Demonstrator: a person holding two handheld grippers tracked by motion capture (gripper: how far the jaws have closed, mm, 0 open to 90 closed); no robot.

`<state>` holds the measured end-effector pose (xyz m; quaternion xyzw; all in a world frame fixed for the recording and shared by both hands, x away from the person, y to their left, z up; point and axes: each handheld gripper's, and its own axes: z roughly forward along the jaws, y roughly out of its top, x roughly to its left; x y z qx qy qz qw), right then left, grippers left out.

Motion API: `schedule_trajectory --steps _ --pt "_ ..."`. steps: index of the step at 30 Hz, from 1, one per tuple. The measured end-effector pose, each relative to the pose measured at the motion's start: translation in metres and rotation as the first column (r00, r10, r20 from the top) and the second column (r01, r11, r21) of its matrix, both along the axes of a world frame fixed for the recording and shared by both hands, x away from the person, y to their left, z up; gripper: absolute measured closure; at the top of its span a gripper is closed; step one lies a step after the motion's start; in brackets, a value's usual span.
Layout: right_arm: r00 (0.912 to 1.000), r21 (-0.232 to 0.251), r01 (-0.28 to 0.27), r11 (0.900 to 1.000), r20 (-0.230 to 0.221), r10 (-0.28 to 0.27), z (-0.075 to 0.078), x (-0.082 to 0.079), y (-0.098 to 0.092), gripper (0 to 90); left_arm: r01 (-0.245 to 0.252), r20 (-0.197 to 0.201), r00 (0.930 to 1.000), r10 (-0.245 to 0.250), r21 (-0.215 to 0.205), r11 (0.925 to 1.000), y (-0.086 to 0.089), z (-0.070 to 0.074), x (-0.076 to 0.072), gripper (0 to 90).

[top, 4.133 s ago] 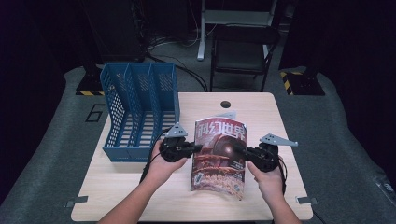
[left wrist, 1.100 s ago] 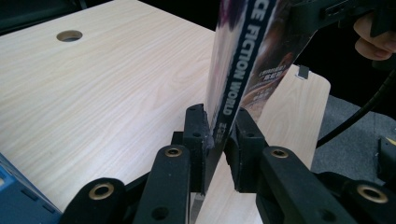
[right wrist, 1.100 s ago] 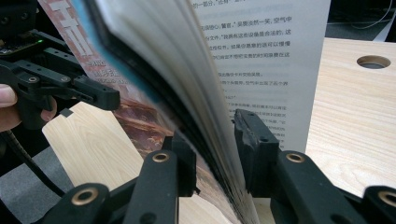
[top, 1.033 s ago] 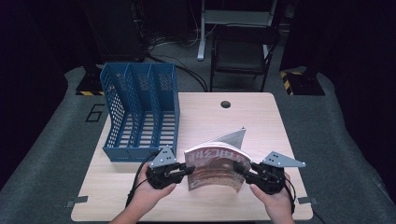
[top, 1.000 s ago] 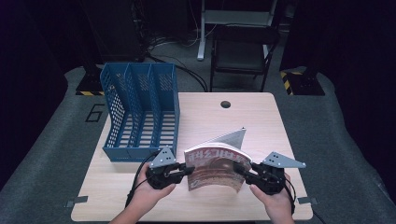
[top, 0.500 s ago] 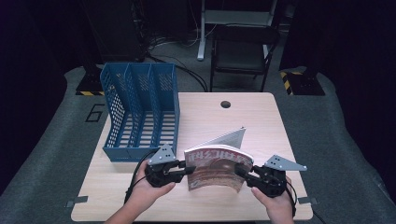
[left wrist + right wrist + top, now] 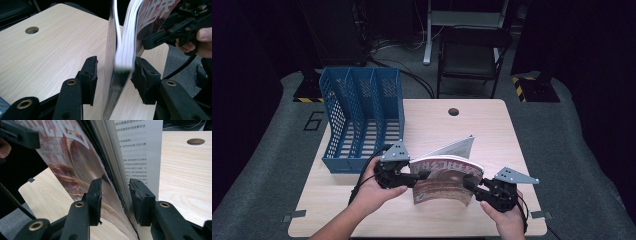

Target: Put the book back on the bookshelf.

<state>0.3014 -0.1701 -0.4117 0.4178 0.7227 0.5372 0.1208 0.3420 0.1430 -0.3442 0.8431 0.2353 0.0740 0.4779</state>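
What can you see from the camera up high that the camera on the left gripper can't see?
Only the high view shows the blue file rack with its slots, the chair behind the table, and the left gripper from outside.

Only the left gripper view shows that gripper's jaws up close: the magazine's edge stands between them with gaps on both sides, after they have just been opening.

Both show the magazine, the wooden table with its round hole, and the right gripper.

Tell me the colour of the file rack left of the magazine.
Blue, with perforated walls; the file rack shows best in the high view.
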Motion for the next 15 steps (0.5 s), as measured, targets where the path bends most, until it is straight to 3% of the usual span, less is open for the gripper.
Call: schedule_trajectory --steps 10,15 --pt "0.9999 0.019 0.004 1.000 -0.010 -0.003 -0.005 0.001 0.000 62.4 0.041 0.006 0.9991 -0.041 0.044 0.9982 -0.015 0.017 0.006 55.3" --pt "0.9999 0.017 0.002 1.000 -0.011 -0.001 -0.007 0.002 0.000 62.2 0.067 -0.012 0.9977 -0.066 0.065 0.9956 -0.025 0.023 0.011 56.7"
